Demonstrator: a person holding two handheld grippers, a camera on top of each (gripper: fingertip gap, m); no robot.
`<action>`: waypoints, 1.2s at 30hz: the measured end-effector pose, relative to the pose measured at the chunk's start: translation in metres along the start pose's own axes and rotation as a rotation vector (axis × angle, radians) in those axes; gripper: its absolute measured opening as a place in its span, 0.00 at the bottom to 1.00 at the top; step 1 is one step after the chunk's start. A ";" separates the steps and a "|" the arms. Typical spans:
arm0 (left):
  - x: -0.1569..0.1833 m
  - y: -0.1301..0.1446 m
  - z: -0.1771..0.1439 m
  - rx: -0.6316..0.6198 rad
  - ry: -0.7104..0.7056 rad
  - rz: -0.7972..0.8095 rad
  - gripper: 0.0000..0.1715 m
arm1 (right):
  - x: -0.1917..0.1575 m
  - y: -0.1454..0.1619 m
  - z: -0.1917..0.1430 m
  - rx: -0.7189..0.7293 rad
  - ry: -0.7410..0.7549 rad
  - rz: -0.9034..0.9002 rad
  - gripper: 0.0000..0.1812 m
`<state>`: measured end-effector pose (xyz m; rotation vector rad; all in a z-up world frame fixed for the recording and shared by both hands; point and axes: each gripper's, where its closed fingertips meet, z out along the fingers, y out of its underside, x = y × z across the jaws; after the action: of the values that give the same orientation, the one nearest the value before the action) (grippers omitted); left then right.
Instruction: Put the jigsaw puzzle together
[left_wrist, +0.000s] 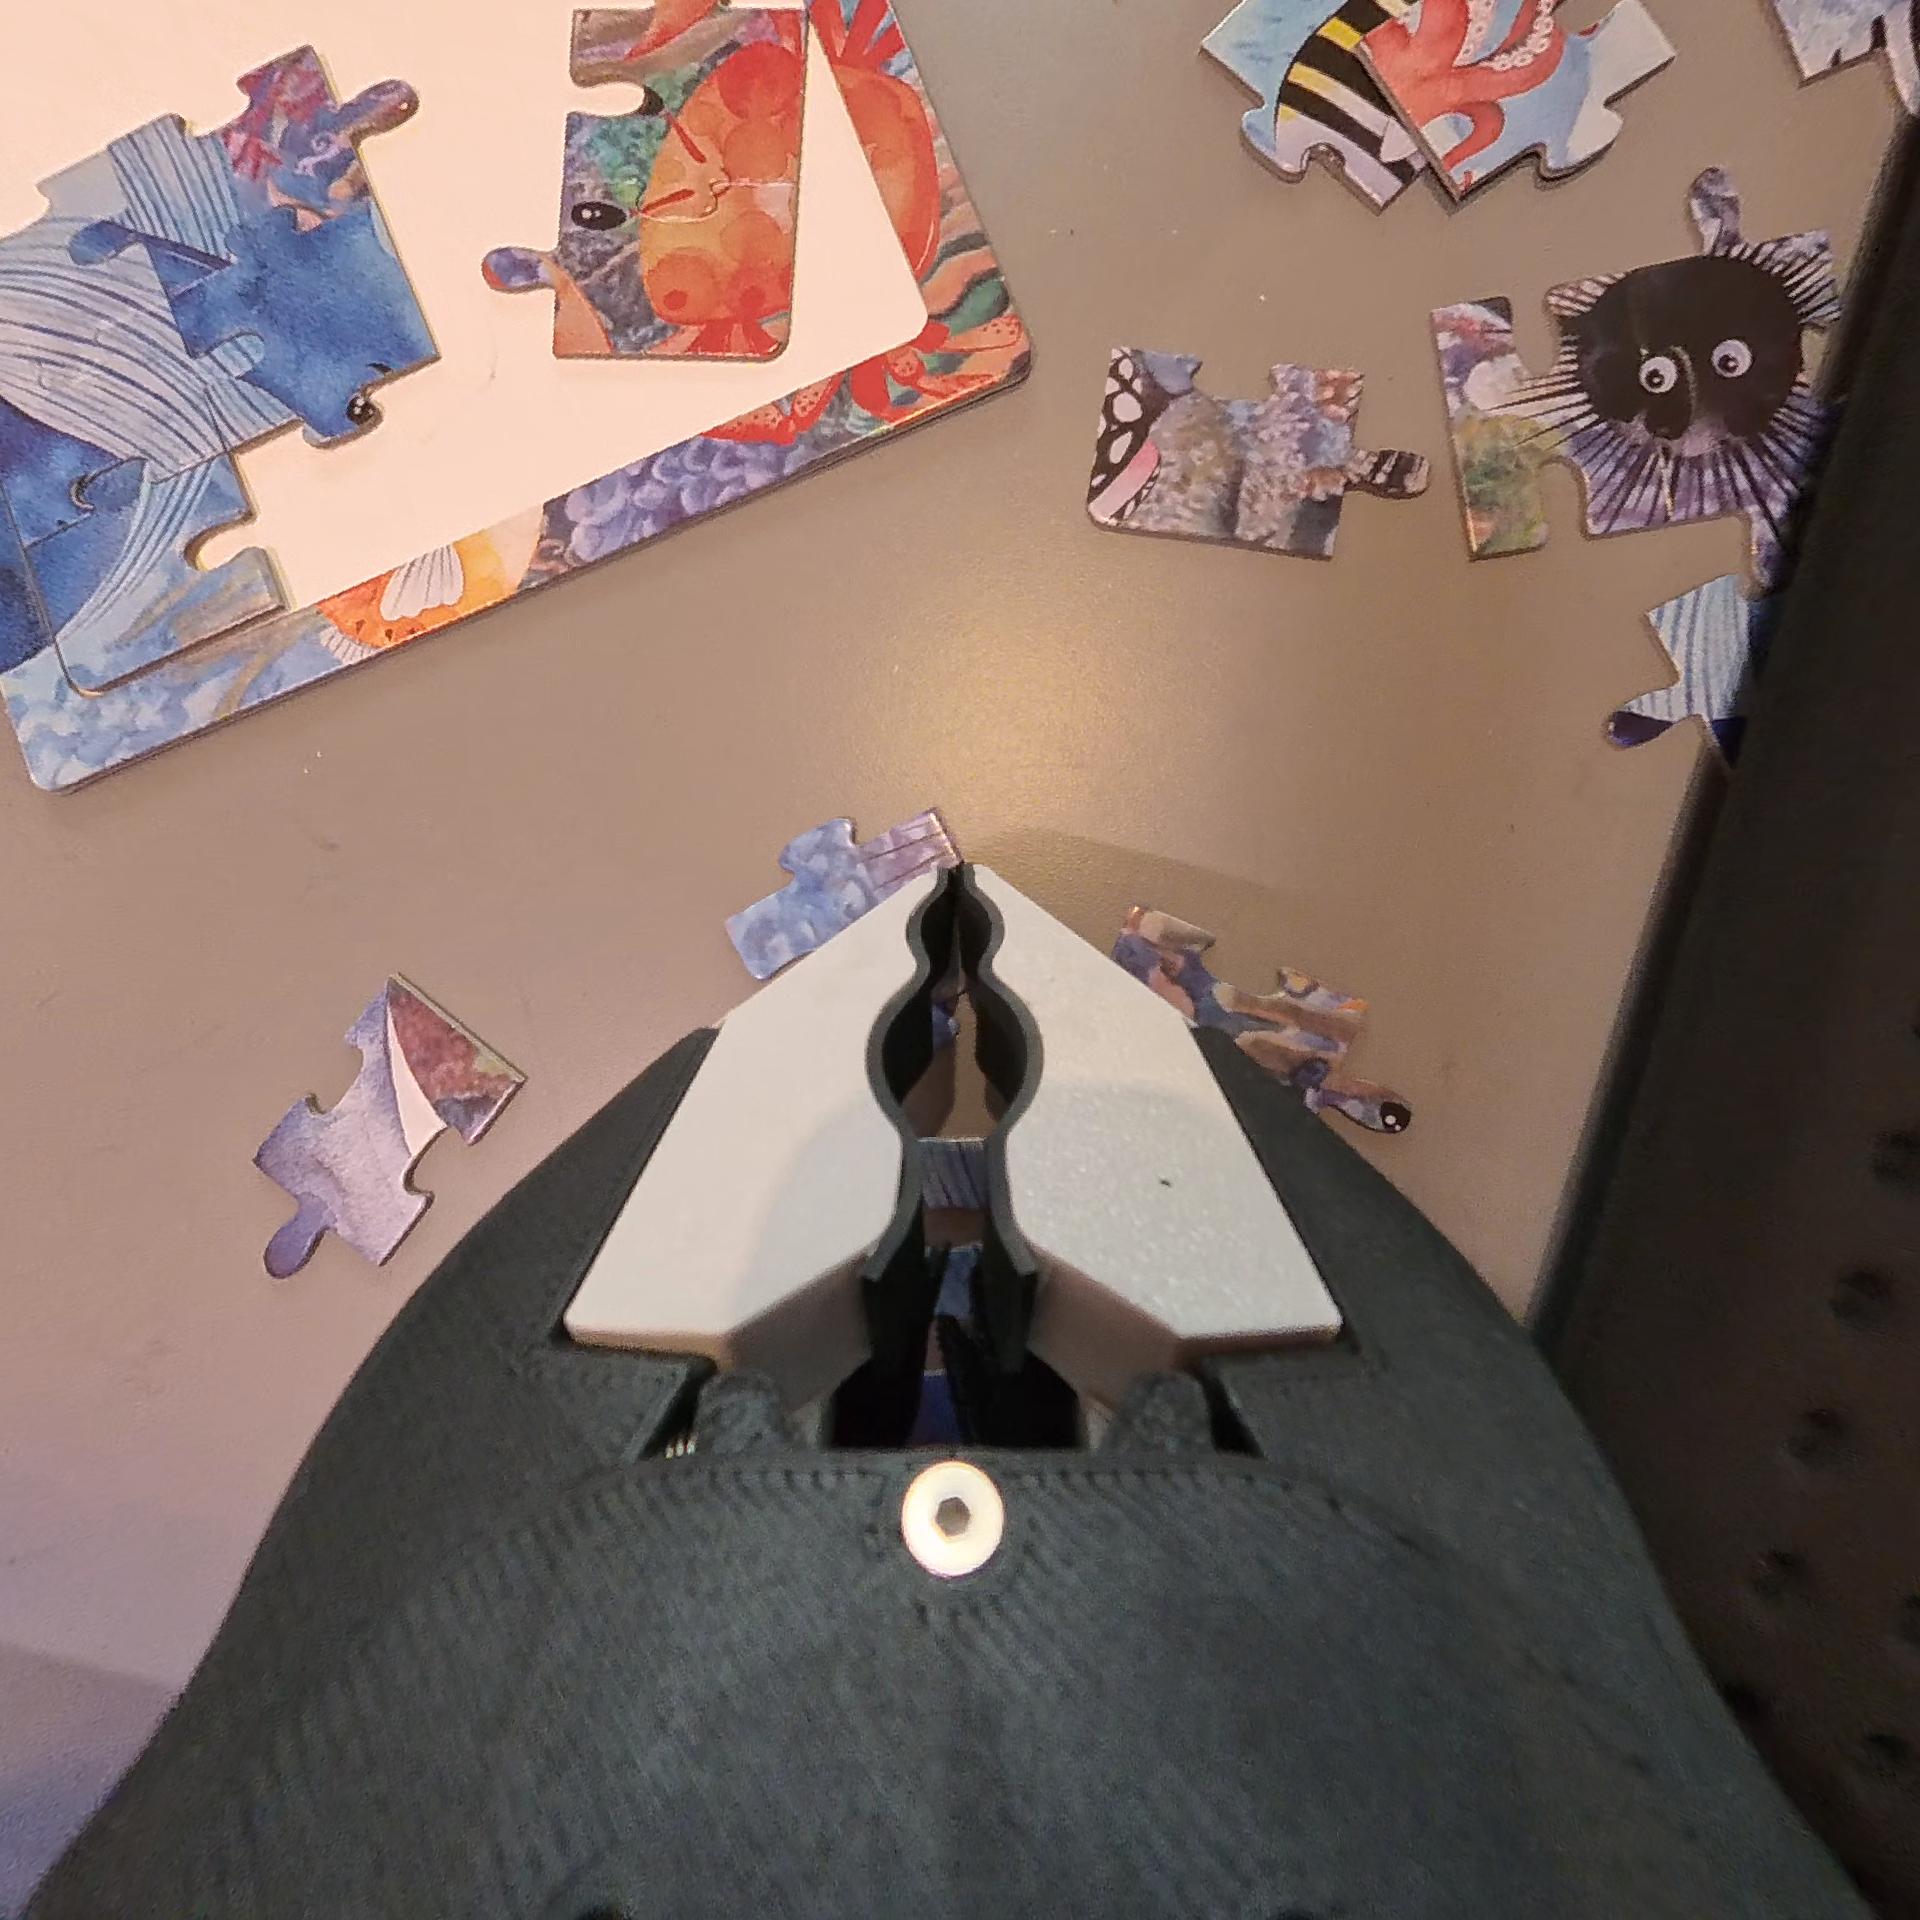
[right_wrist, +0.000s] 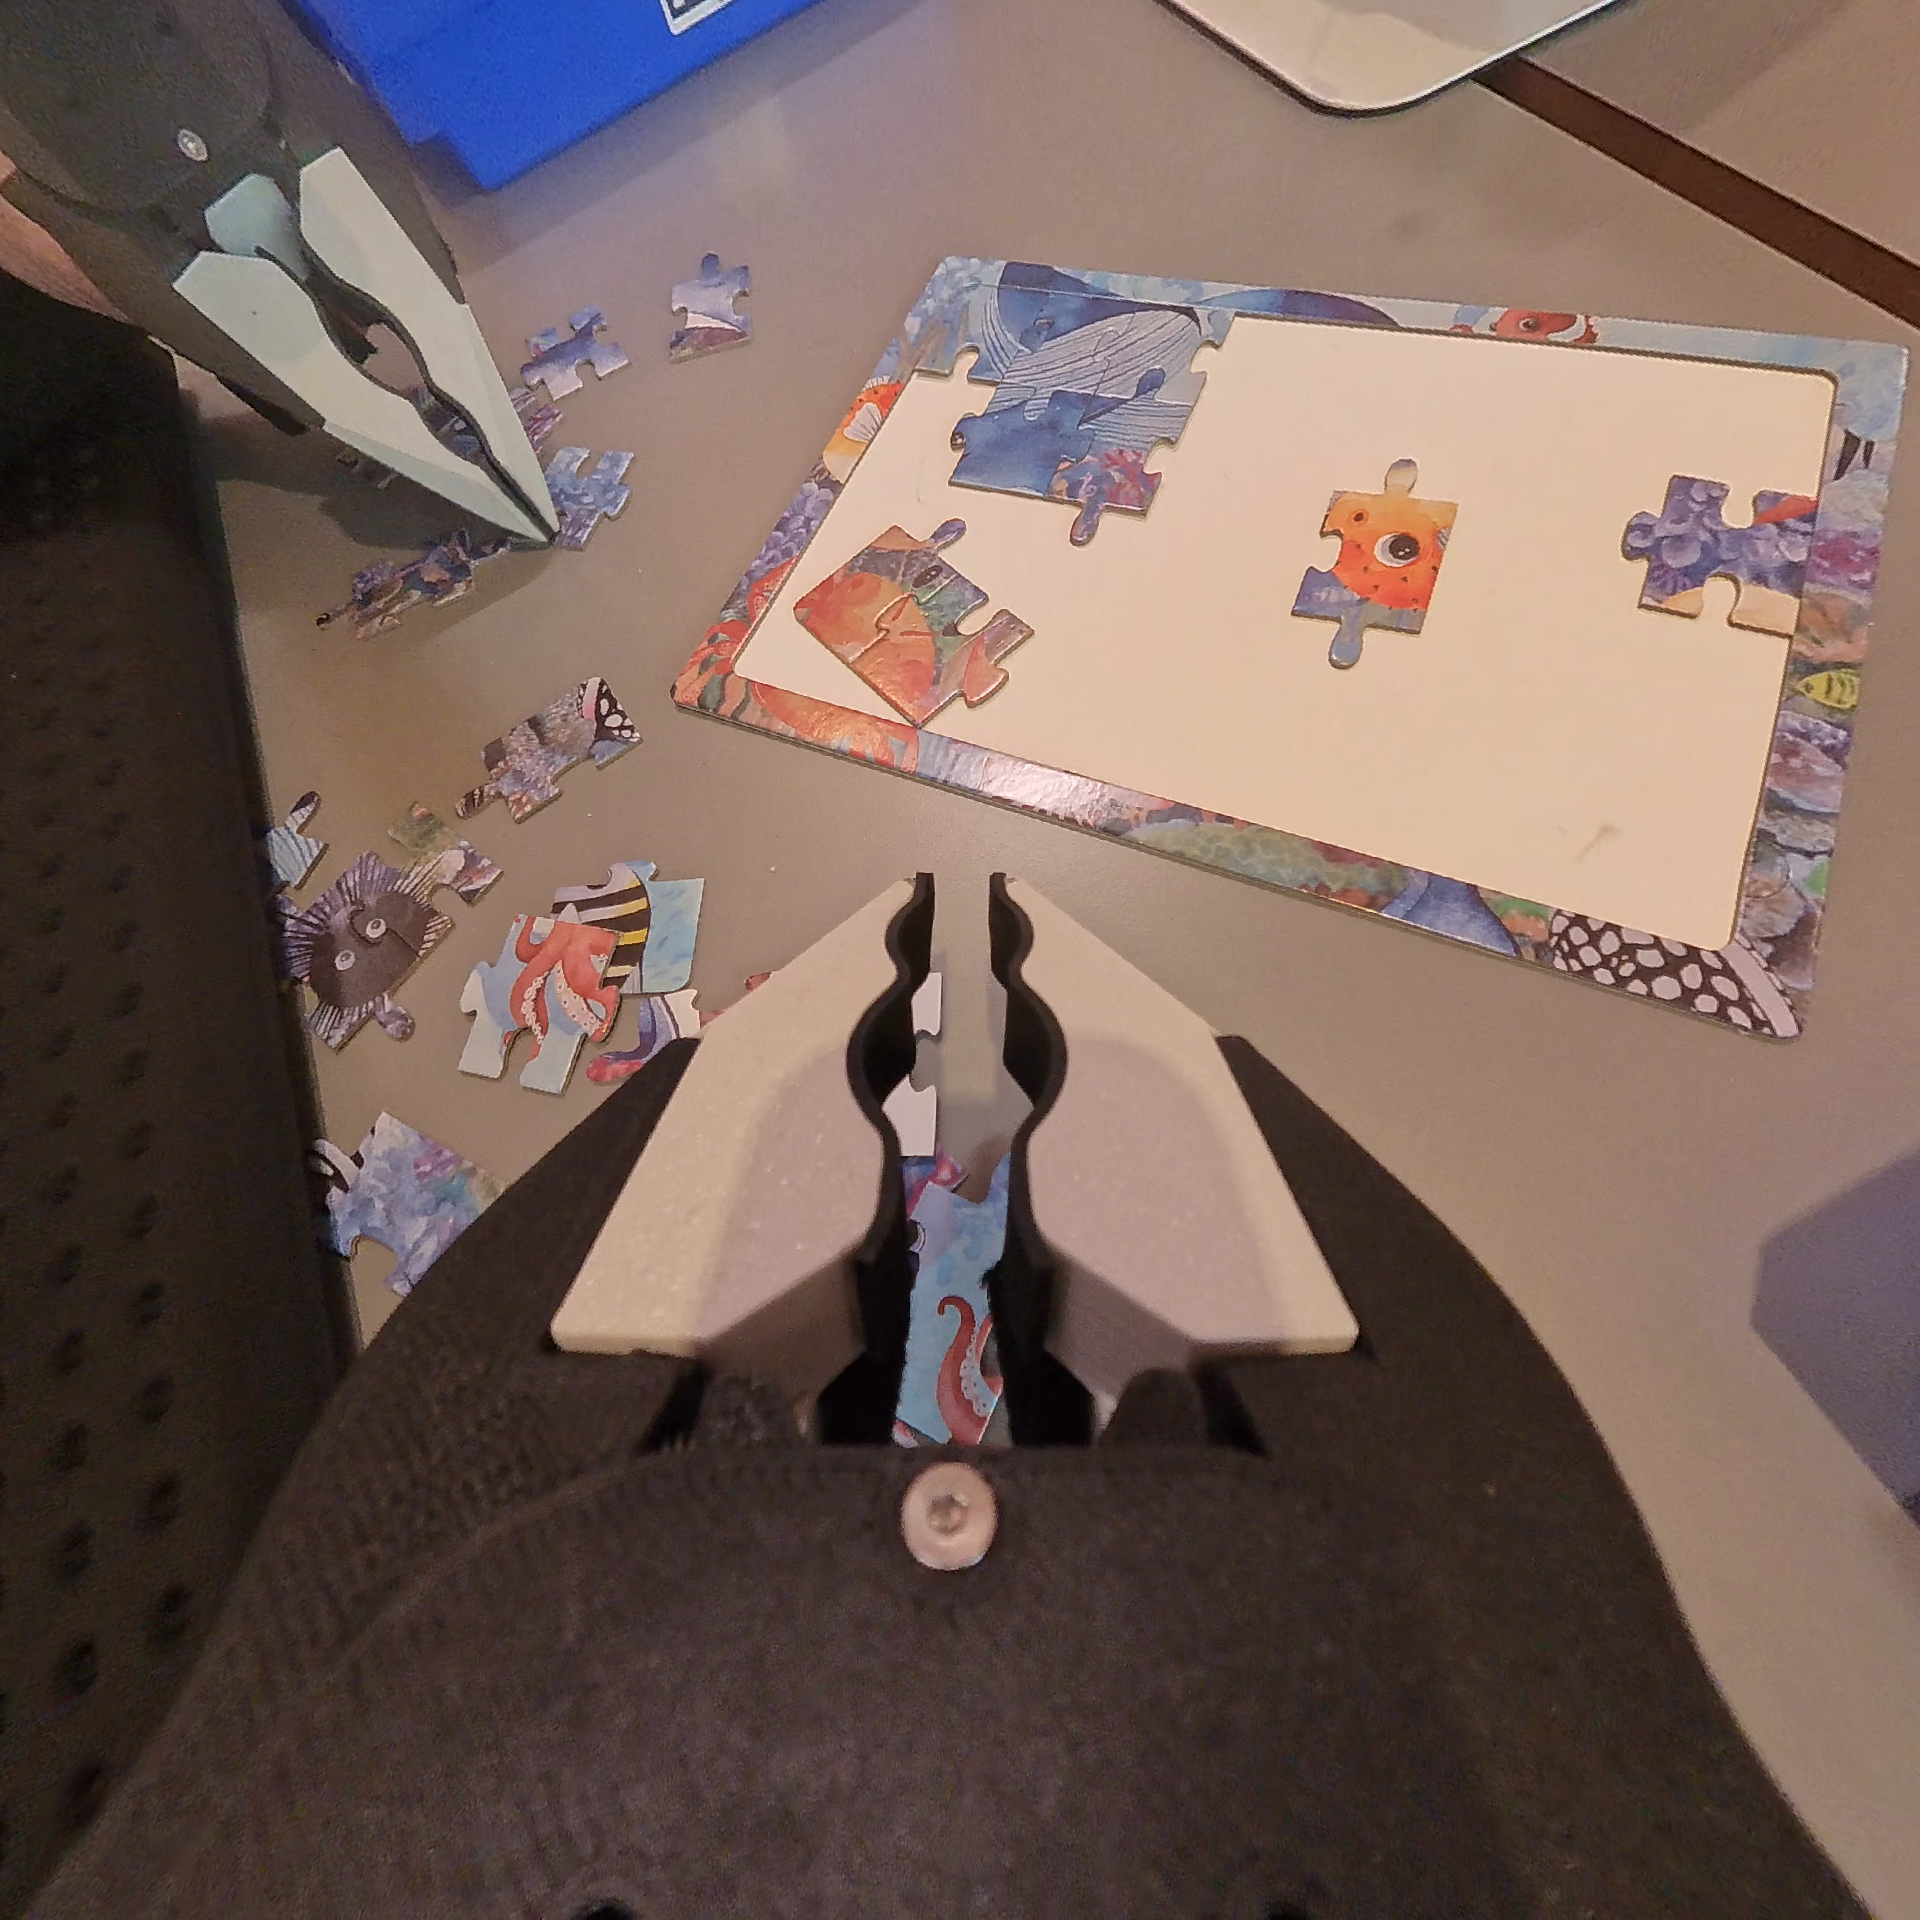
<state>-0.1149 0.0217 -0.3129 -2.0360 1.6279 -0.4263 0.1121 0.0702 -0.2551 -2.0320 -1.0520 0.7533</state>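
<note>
Nearest me, right gripper (right_wrist: 961, 883) idles slightly spread; left gripper (left_wrist: 961, 878), tips together, pinches a blue-purple piece (left_wrist: 831, 894) bound, I judge, for the tray (right_wrist: 1434, 862).

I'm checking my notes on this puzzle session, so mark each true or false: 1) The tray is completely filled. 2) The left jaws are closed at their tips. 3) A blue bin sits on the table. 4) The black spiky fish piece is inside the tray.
1) False: the puzzle tray is mostly bare.
2) True: the left gripper has its tips together.
3) True: blue bin.
4) False: the black spiky fish piece lies loose on the table.
</note>
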 end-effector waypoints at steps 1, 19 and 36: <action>0.000 0.000 0.000 0.001 0.004 -0.006 0.01 | 0.000 0.000 0.000 0.001 0.000 0.000 0.05; 0.003 0.014 -0.010 -0.040 0.042 -0.043 0.39 | -0.001 0.001 0.003 -0.007 -0.010 -0.002 0.05; -0.008 0.009 -0.007 -0.006 -0.015 -0.035 0.14 | 0.002 0.007 0.007 -0.029 -0.011 0.004 0.05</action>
<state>-0.1275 0.0272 -0.3117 -2.0700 1.5887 -0.4187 0.1109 0.0709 -0.2652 -2.0574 -1.0708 0.7558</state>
